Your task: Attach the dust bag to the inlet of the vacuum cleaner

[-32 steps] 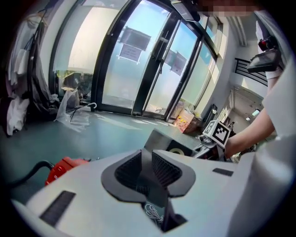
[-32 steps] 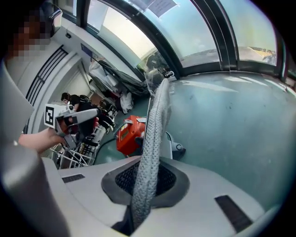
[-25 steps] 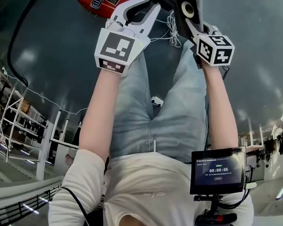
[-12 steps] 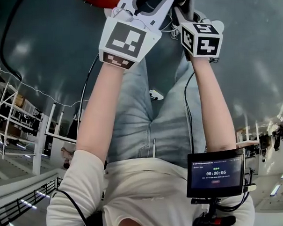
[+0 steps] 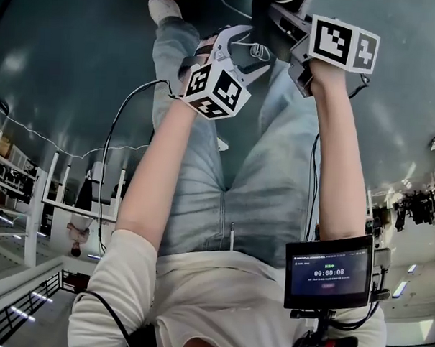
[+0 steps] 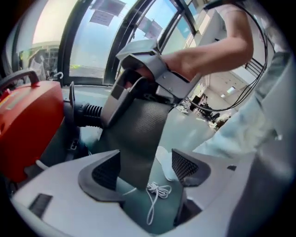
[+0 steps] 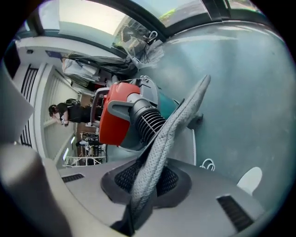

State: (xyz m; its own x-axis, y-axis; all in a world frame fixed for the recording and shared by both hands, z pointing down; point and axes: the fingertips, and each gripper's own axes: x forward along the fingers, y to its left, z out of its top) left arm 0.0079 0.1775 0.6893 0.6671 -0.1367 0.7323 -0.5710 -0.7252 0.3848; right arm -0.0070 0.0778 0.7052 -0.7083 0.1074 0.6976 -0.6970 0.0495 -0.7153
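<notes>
The grey dust bag (image 7: 172, 132) hangs as a flat strip of fabric, and my right gripper (image 7: 145, 178) is shut on its lower part. In the left gripper view the bag (image 6: 138, 134) droops from the right gripper (image 6: 148, 69) down between the pads of my left gripper (image 6: 145, 171). Those jaws are opening and neither pad presses the fabric. The red vacuum cleaner (image 7: 115, 118) lies just beyond, its black ribbed inlet (image 7: 149, 122) right behind the bag. In the head view the left gripper (image 5: 241, 51) sits left of and below the right gripper (image 5: 285, 17).
A coiled white cord (image 6: 157, 192) lies on the dark glossy floor under the left jaws, next to a white shoe (image 6: 165, 163). The person's jeans-clad legs fill the middle of the head view. A small monitor (image 5: 328, 271) hangs at the lower right.
The left gripper has drawn back from the bag, down and right in the head view, and its jaws have spread. The right gripper shifted slightly right, still holding the bag.
</notes>
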